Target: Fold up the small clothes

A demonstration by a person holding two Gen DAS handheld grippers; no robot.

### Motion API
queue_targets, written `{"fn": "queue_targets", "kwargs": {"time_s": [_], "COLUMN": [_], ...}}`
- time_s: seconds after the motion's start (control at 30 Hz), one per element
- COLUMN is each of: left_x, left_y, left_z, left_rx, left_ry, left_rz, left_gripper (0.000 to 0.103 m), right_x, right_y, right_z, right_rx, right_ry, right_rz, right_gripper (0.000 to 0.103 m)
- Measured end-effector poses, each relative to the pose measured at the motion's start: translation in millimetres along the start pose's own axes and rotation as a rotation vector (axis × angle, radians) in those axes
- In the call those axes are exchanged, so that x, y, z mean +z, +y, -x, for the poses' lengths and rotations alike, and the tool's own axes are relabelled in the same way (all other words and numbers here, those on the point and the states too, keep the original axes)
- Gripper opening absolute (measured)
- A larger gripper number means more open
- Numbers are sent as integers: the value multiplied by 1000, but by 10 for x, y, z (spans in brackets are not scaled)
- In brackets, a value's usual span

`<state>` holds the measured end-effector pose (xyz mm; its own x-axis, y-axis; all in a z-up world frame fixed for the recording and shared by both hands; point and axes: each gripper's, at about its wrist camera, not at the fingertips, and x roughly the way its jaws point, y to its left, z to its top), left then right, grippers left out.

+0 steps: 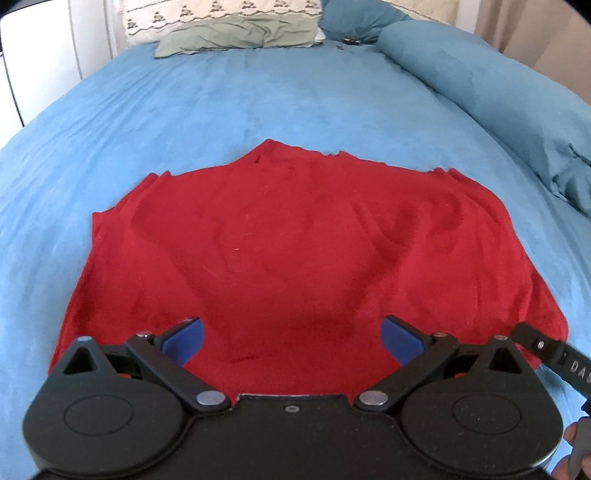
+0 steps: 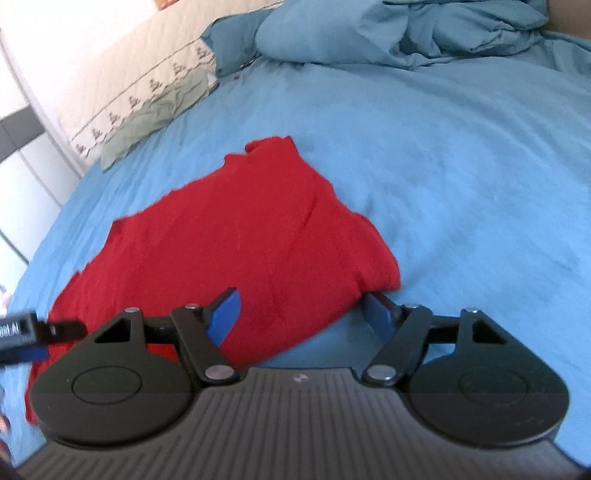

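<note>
**Red garment spread on the bed, folding barely begun**

Nearest the lens in each view is a gripper with its jaws spread wide and nothing between them. The left gripper hangs over the near hem of the red garment, about at the middle of that edge. The right gripper sits at the garment's near right corner, one blue pad over the cloth and the other over the bare blue bedsheet just beside it.

The garment lies mostly flat on the sheet, roughly centred on the bed, with shallow wrinkles across it. Its right side looks doubled over into a thicker ridge in the right wrist view; whether that is a deliberate first fold or just bunched cloth I cannot tell. Its left side looks single-layered and ragged at the edge.

My reading: the piece is laid out and perhaps one side is turned in, so most of the folding remains. Pillows and a rumpled blue duvet lie well apart from it.
</note>
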<state>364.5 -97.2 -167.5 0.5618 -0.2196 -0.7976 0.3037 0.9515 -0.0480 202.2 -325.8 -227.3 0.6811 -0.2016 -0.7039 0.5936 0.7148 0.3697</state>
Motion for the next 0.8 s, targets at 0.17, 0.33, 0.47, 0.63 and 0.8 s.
{"fn": "queue_targets", "kwargs": {"time_s": [0.17, 0.33, 0.47, 0.63, 0.8], "left_x": [71, 95, 106, 136, 166], "left_y": [20, 58, 10, -13, -19], "left_z": [-74, -110, -111, -78, -59], "left_rx": [17, -11, -10, -18, -13], "left_ry": [3, -5, -15, -20, -30], "left_rz": [30, 75, 60, 48, 19], "left_gripper": [103, 103, 103, 103, 103], "right_x": [57, -56, -63, 8, 80], "right_y": [-116, -267, -291, -361, -515], "right_z": [-98, 104, 60, -69, -121], "right_rx": [6, 3, 12, 14, 30], "right_ry": [-32, -27, -32, -88, -114], "right_rz": [-139, -245, -236, -310, -378], "right_gripper": [74, 68, 68, 67, 56]}}
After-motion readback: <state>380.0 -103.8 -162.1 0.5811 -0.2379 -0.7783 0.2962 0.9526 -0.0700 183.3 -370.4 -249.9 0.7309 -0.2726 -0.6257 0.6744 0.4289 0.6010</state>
